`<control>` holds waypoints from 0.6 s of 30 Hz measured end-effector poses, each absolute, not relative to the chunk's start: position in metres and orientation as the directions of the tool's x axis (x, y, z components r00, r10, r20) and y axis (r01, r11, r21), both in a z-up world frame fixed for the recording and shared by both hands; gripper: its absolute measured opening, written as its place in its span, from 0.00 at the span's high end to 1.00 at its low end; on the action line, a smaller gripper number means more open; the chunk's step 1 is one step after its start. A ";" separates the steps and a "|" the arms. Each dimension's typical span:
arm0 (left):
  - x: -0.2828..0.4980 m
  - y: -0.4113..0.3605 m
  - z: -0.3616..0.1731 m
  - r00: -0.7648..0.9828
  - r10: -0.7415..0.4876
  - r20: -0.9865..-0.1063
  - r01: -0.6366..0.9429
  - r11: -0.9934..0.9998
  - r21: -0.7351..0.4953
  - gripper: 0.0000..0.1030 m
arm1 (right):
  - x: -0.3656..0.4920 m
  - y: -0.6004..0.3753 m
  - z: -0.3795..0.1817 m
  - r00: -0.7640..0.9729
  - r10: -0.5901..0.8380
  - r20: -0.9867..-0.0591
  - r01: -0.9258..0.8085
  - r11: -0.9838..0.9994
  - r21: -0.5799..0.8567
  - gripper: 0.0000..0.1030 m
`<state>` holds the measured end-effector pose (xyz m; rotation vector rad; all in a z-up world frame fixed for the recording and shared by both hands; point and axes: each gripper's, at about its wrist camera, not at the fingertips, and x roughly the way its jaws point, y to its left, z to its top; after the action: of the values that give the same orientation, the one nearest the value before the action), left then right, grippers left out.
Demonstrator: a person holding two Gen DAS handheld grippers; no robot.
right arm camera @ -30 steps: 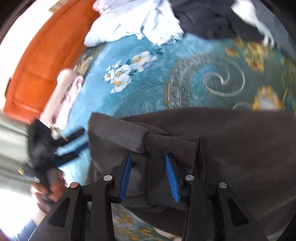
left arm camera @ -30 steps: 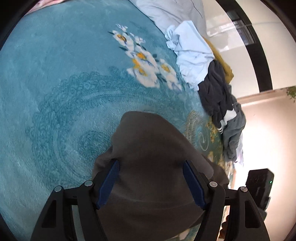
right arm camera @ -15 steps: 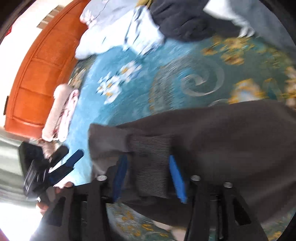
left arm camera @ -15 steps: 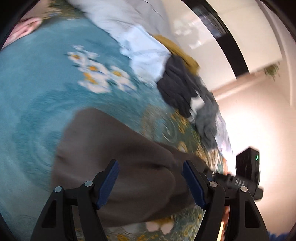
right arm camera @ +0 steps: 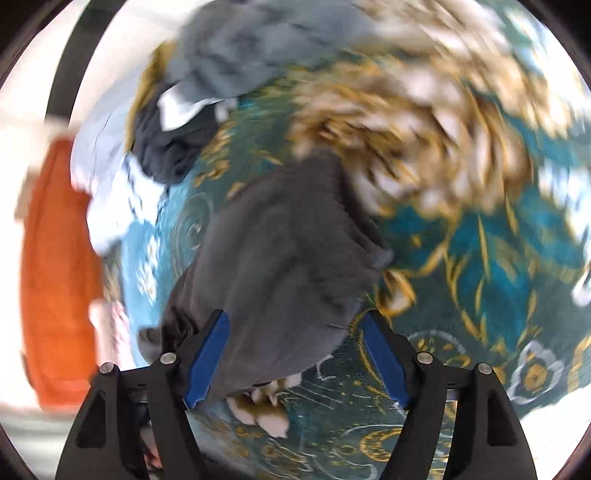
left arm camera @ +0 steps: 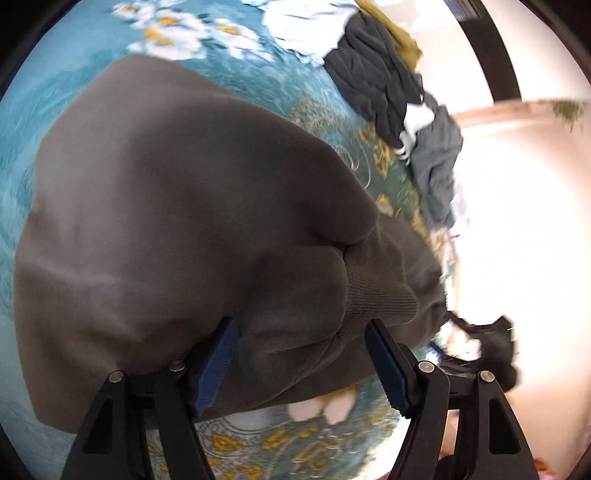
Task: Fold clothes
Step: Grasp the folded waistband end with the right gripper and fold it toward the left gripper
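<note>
A dark grey-brown sweatshirt lies bunched on the teal patterned bedspread, its ribbed cuff folded onto the body. My left gripper is open just above its near edge, holding nothing. In the blurred right wrist view the same sweatshirt lies ahead. My right gripper is open over its near end, the jaws wide apart.
A pile of unfolded clothes, dark navy, pale blue and grey, lies along the bed's far edge. An orange headboard stands at the left of the right wrist view. The other gripper shows at the sweatshirt's right.
My right gripper has let go of the ribbed cuff and opened wide, swinging to the right. My left gripper has moved forward over the sweatshirt, still open.
</note>
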<state>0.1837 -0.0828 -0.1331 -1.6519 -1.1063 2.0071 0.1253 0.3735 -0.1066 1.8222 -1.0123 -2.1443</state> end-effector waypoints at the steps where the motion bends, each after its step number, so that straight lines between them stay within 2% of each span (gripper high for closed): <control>1: 0.185 -0.087 -0.132 -0.298 0.677 -0.673 0.236 -0.630 -0.740 0.27 | 0.127 0.380 -0.116 -0.263 -0.527 -0.808 -0.342 -0.733 0.588 0.26; 8: 0.188 -0.112 -0.114 -0.422 0.653 -0.629 0.241 -0.588 -0.772 0.27 | 0.115 0.384 -0.151 -0.354 -0.526 -0.773 -0.427 -0.645 0.634 0.26; 13: 0.196 -0.135 -0.109 -0.498 0.620 -0.606 0.275 -0.550 -0.788 0.27 | 0.110 0.377 -0.145 -0.397 -0.488 -0.777 -0.440 -0.642 0.628 0.25; 15: 0.202 -0.148 -0.109 -0.530 0.603 -0.596 0.303 -0.521 -0.798 0.27 | 0.109 0.373 -0.136 -0.405 -0.470 -0.784 -0.449 -0.645 0.618 0.31; 17: 0.207 -0.159 -0.108 -0.565 0.588 -0.580 0.320 -0.491 -0.810 0.27 | 0.107 0.370 -0.128 -0.413 -0.452 -0.791 -0.457 -0.648 0.609 0.48; 18: 0.208 -0.163 -0.107 -0.580 0.580 -0.573 0.326 -0.479 -0.815 0.27 | 0.105 0.365 -0.118 -0.413 -0.438 -0.798 -0.444 -0.668 0.597 0.50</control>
<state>0.2082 -0.1632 -0.1072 -1.3413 -1.4980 2.1831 0.1053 0.3652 -0.1180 1.7041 -1.2813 -2.3133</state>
